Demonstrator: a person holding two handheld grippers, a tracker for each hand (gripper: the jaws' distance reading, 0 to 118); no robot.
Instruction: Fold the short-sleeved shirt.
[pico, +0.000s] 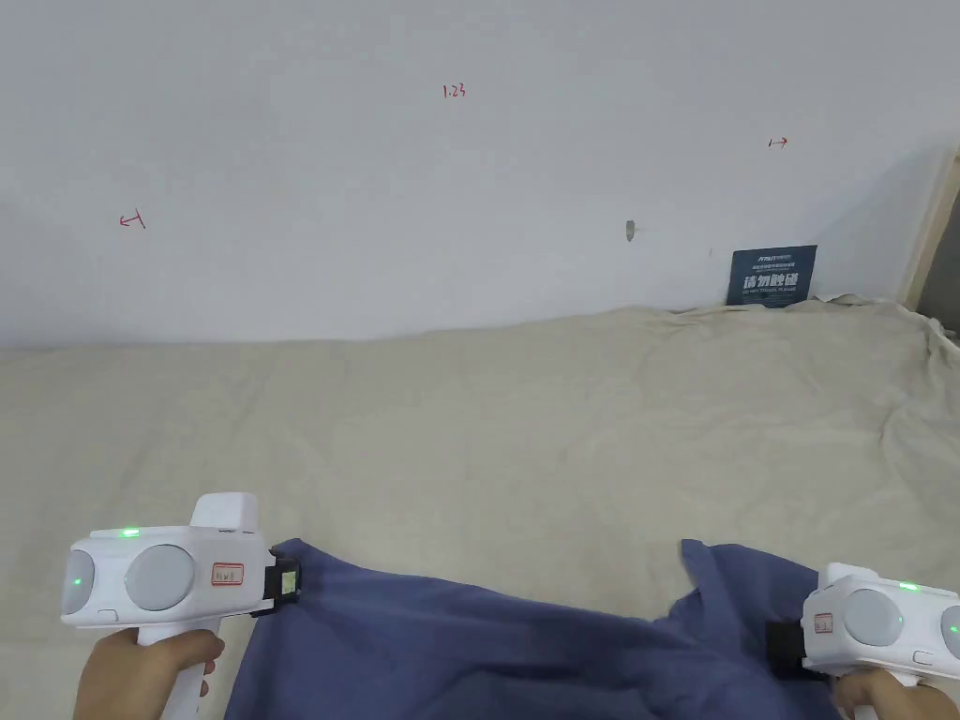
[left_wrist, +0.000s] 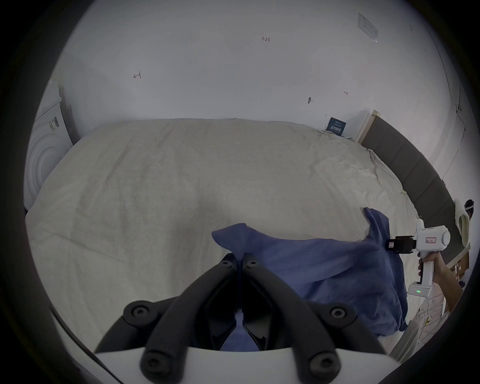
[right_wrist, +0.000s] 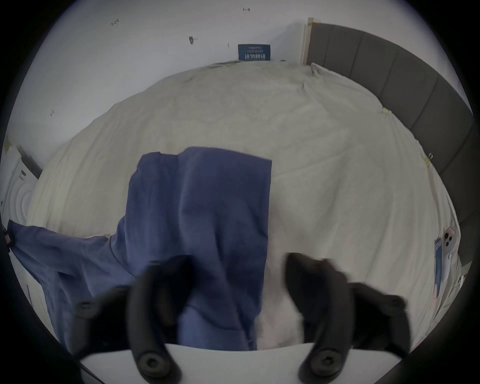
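- Along the near edge of the bed (pico: 487, 412), a blue short-sleeved shirt (pico: 450, 647) is held up and stretched between the two tools, with its lower part hanging down toward the person.
- At the near left, the left tool (left_wrist: 240, 259) has its jaws pressed together on a corner of the shirt; in the left gripper view a strip of blue cloth runs down between the closed jaws and a small flap of fabric rises just past their tips.
- The left hand (pico: 141, 670) grips the handle of that tool from below, near the bed's near-left corner.
- At the near right, the right tool (right_wrist: 239, 272) has its jaws spread wide apart. In the right gripper view the shirt drapes over and beside the left-hand jaw, while the other jaw stands clear over bare sheet; the jaws look blurred.
- In the head view the front of the right tool touches the shirt's right end, where a flap of cloth stands up just beside it.
- The right hand (pico: 877, 698) shows at the lower right corner of the head view, under its tool.
- Farther out, the cream sheet lies wrinkled, most of all toward the far right corner of the bed.
- At the far edge, a dark blue sign (pico: 771, 276) leans against the white wall (pico: 375, 169), and a grey padded headboard (right_wrist: 389, 78) runs along the right edge.
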